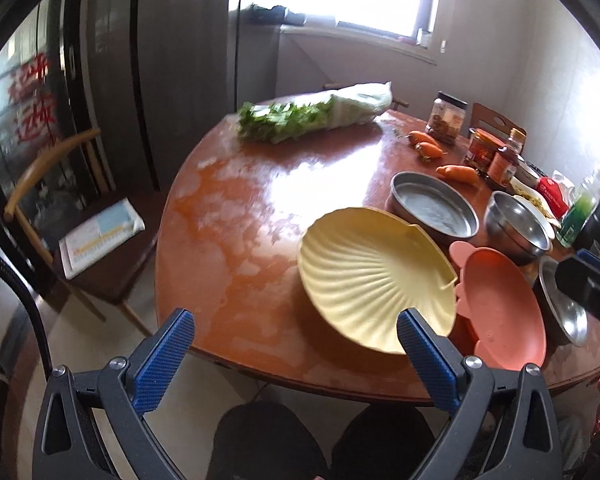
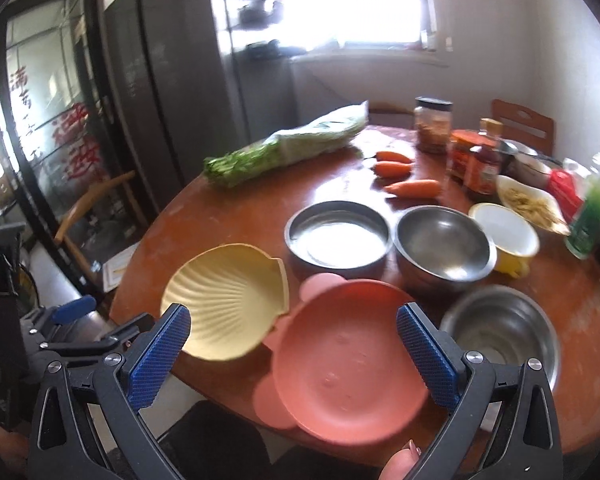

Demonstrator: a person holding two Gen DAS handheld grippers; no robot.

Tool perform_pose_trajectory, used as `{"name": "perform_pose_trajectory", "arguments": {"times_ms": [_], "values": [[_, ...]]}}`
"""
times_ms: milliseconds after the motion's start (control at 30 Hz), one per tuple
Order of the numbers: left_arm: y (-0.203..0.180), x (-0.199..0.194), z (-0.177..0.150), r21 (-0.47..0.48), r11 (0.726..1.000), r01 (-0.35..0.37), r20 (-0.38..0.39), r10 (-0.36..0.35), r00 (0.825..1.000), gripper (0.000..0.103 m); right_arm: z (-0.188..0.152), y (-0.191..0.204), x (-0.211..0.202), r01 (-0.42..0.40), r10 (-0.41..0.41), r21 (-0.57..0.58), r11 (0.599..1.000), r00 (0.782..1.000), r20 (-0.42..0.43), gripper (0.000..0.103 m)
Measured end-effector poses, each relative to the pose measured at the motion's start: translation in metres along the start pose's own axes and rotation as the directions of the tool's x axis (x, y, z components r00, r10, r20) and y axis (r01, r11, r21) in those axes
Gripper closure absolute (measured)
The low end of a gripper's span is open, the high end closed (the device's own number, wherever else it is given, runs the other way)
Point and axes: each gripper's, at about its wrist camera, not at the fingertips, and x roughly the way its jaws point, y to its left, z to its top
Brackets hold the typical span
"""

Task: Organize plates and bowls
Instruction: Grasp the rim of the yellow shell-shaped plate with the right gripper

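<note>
A yellow shell-shaped plate (image 1: 374,280) (image 2: 230,300) lies at the near edge of the round wooden table (image 1: 240,240) (image 2: 228,220), partly over the edge. A pink plate with ears (image 1: 500,312) (image 2: 348,356) lies right of it. Behind stand a flat steel dish (image 1: 434,210) (image 2: 338,236), a steel bowl (image 1: 518,226) (image 2: 444,246), another steel bowl (image 1: 564,308) (image 2: 500,332) and a yellow bowl (image 2: 506,236). My left gripper (image 1: 294,338) is open, its right finger just before the yellow plate's rim. My right gripper (image 2: 294,334) is open above the pink plate.
Bagged greens (image 1: 312,114) (image 2: 284,144), carrots (image 1: 458,172) (image 2: 412,188), jars (image 1: 446,118) (image 2: 434,124), a dish of noodles (image 2: 532,204) and a green bottle (image 2: 590,216) fill the far and right side. A wooden chair (image 1: 80,240) with papers stands left.
</note>
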Motion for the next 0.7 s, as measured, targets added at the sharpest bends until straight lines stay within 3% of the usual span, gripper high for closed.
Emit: {"name": "perform_pose_trajectory", "arguments": {"times_ms": [333, 433, 467, 500, 567, 700], "values": [[0.009, 0.025, 0.003, -0.023, 0.999, 0.038, -0.080, -0.040, 0.996, 0.001, 0.028, 0.018, 0.059, -0.042, 0.030, -0.103, 0.994, 0.993, -0.113, 0.004], [0.007, 0.033, 0.006, -0.025, 0.998, 0.052, -0.096, -0.054, 0.994, 0.001, 0.032, 0.019, 0.079, -0.053, 0.034, -0.128, 0.990, 0.989, -0.147, 0.013], [0.005, 0.035, 0.007, -0.021, 0.998, 0.058, -0.103, -0.059, 0.993, 0.001, 0.032, 0.020, 0.086, -0.045, 0.020, -0.151, 0.988, 0.986, -0.164, 0.024], [0.003, 0.037, 0.008, -0.019, 0.998, 0.063, -0.105, -0.064, 0.992, 0.001, 0.033, 0.022, 0.092, -0.051, 0.019, -0.172, 0.984, 0.983, -0.181, 0.040], [0.000, 0.040, 0.009, -0.013, 0.997, 0.077, -0.113, -0.078, 0.991, 0.002, 0.031, 0.023, 0.106, -0.062, 0.017, -0.196, 0.979, 0.975, -0.220, 0.055], [-0.002, 0.044, 0.010, -0.013, 0.996, 0.091, -0.123, -0.092, 0.988, 0.005, 0.029, 0.022, 0.121, -0.069, 0.018, -0.203, 0.977, 0.969, -0.246, 0.062]]}}
